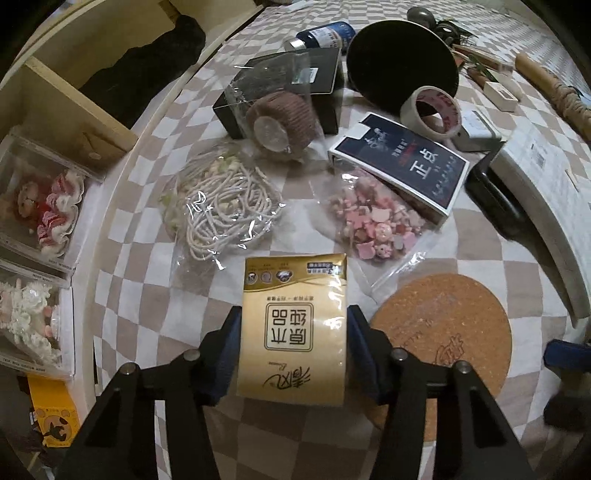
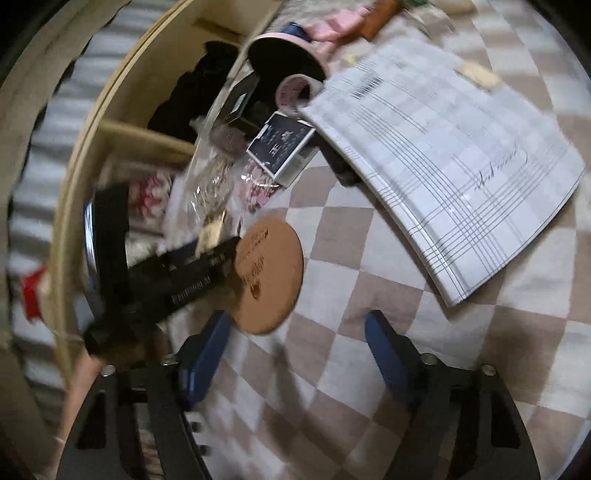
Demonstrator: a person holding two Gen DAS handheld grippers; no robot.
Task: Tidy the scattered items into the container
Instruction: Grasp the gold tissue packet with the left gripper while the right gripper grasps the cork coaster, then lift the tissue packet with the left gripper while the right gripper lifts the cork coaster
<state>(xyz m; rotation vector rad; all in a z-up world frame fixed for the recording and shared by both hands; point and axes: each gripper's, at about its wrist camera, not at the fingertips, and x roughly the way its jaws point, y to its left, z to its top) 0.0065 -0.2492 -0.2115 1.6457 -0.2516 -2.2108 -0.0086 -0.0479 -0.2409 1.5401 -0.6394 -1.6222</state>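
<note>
My left gripper point(image 1: 293, 325) is shut on a gold tissue pack point(image 1: 293, 325) and holds it above the checkered cloth. Ahead lie a bag of white cord point(image 1: 218, 206), a bag of pink beads point(image 1: 376, 225), a dark card box point(image 1: 402, 162), a tape roll point(image 1: 436, 109) and a cork coaster point(image 1: 443, 343). The wooden container point(image 1: 74, 107) stands at the left with doll boxes point(image 1: 40, 206) inside. My right gripper point(image 2: 295, 328) is open and empty above the cloth, beside the cork coaster point(image 2: 269, 273). The left gripper's body point(image 2: 166, 277) shows at the left of the right wrist view.
A black box point(image 1: 325, 85) under a bagged brown yarn ball point(image 1: 284, 118), a black round dish point(image 1: 402, 62) and a blue bottle point(image 1: 325, 35) lie farther back. A white plaid-lined book point(image 2: 454, 155) lies at the right, over a black object point(image 1: 495, 199).
</note>
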